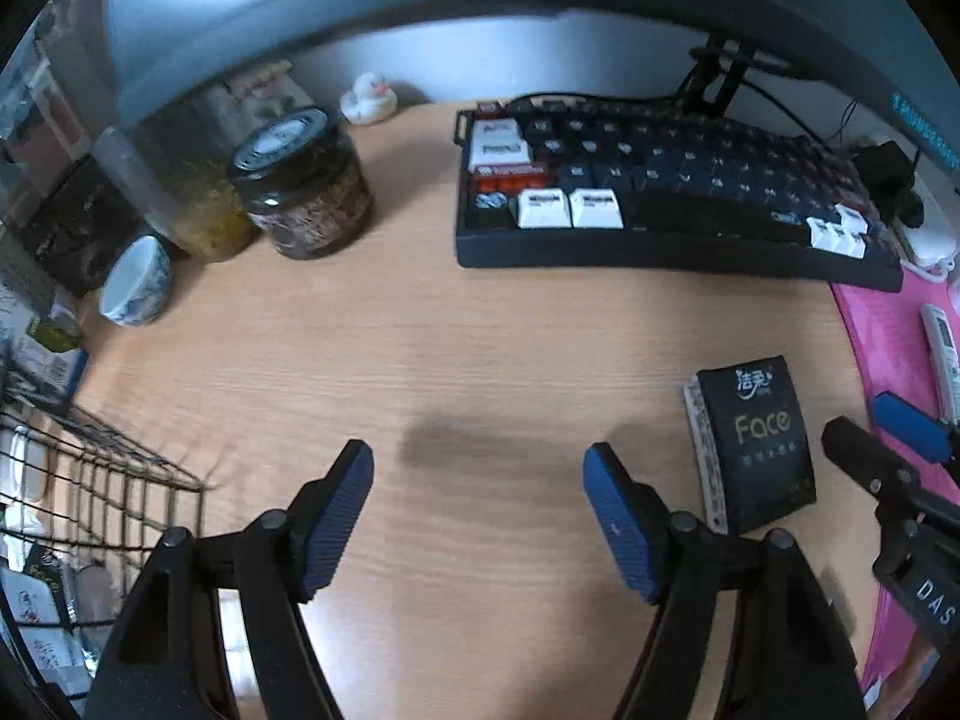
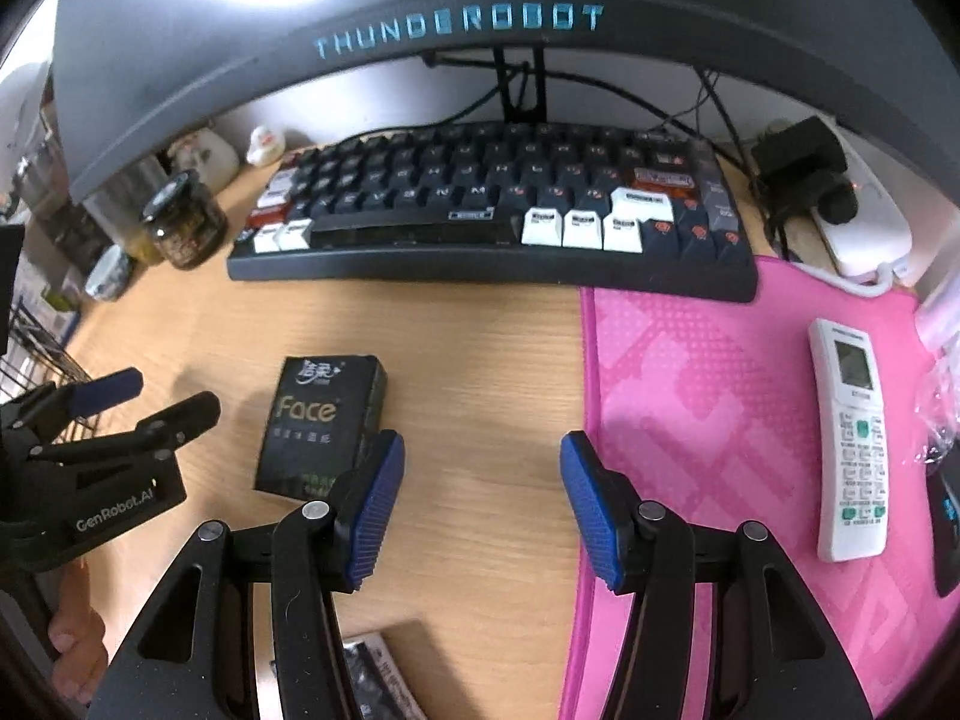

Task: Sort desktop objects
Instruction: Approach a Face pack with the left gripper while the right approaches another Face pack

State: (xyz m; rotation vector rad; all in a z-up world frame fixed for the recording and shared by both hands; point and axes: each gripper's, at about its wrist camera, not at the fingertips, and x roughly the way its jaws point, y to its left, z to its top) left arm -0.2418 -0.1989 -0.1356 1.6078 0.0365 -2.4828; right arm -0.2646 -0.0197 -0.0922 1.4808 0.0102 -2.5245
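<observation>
A black "Face" tissue pack (image 1: 759,444) lies flat on the wooden desk; it also shows in the right wrist view (image 2: 318,420). My left gripper (image 1: 478,468) is open and empty over bare desk, left of the pack. My right gripper (image 2: 480,456) is open and empty, its left finger beside the pack's right edge. The right gripper shows in the left wrist view (image 1: 882,438), and the left gripper in the right wrist view (image 2: 150,402). A white remote control (image 2: 855,438) lies on the pink mat (image 2: 708,396).
A dark keyboard (image 2: 492,222) sits at the back under the monitor (image 2: 456,30). A jar (image 1: 306,186) and a small bowl (image 1: 135,288) stand at the back left. A wire basket (image 1: 90,480) holding items is at the left. A power strip (image 2: 864,234) is at the back right.
</observation>
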